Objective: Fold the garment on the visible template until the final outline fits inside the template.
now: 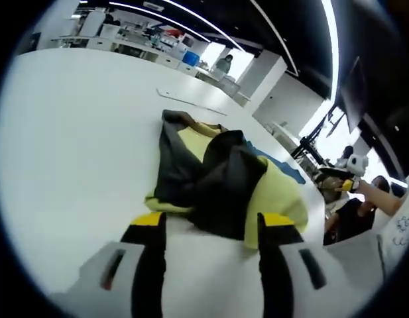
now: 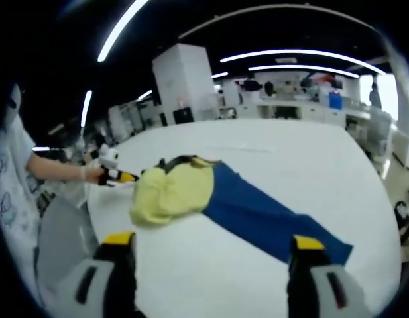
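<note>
Both tools gape empty, left tool (image 1: 212, 224) low beside the garment (image 1: 221, 179), right tool (image 2: 211, 246) raised.

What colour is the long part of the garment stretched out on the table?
Blue, joined to a yellow section, seen best on the garment in the right gripper view.
</note>
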Available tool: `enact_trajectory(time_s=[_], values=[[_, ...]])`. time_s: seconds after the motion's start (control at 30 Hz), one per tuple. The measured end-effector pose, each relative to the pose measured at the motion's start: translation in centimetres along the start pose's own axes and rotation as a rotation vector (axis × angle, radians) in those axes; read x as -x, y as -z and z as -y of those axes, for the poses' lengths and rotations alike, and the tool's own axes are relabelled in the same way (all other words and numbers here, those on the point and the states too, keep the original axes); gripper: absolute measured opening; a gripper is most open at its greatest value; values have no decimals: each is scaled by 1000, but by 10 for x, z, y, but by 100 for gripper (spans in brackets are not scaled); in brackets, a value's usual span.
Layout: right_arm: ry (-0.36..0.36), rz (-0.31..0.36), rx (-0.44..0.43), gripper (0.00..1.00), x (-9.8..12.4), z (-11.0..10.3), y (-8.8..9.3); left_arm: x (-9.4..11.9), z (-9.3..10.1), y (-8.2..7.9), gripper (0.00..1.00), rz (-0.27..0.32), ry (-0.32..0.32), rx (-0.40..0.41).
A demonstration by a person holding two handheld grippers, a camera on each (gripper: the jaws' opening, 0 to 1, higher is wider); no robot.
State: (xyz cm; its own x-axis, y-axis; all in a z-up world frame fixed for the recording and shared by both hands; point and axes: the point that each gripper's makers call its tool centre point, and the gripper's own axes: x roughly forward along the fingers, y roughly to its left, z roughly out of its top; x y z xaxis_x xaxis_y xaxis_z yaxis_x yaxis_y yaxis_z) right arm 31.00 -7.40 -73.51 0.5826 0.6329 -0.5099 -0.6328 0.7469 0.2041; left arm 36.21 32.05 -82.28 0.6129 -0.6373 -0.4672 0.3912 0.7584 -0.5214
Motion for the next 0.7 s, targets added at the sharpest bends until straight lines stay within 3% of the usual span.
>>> enact_trajectory(time_s=[0.23, 0.33, 0.5, 0.7], values=[[10, -5, -10, 96, 4, 2, 4, -6, -5, 5, 26, -1, -9, 19], [11, -6, -12, 96, 5, 1, 5, -7, -4, 3, 20, 22, 0, 47], [12, -10, -11, 96, 6, -3, 6, -4, 0, -1, 0, 62, -5, 46], [11, -12, -8, 96, 8, -5, 4, 0, -1, -2, 0, 59, -13, 37]])
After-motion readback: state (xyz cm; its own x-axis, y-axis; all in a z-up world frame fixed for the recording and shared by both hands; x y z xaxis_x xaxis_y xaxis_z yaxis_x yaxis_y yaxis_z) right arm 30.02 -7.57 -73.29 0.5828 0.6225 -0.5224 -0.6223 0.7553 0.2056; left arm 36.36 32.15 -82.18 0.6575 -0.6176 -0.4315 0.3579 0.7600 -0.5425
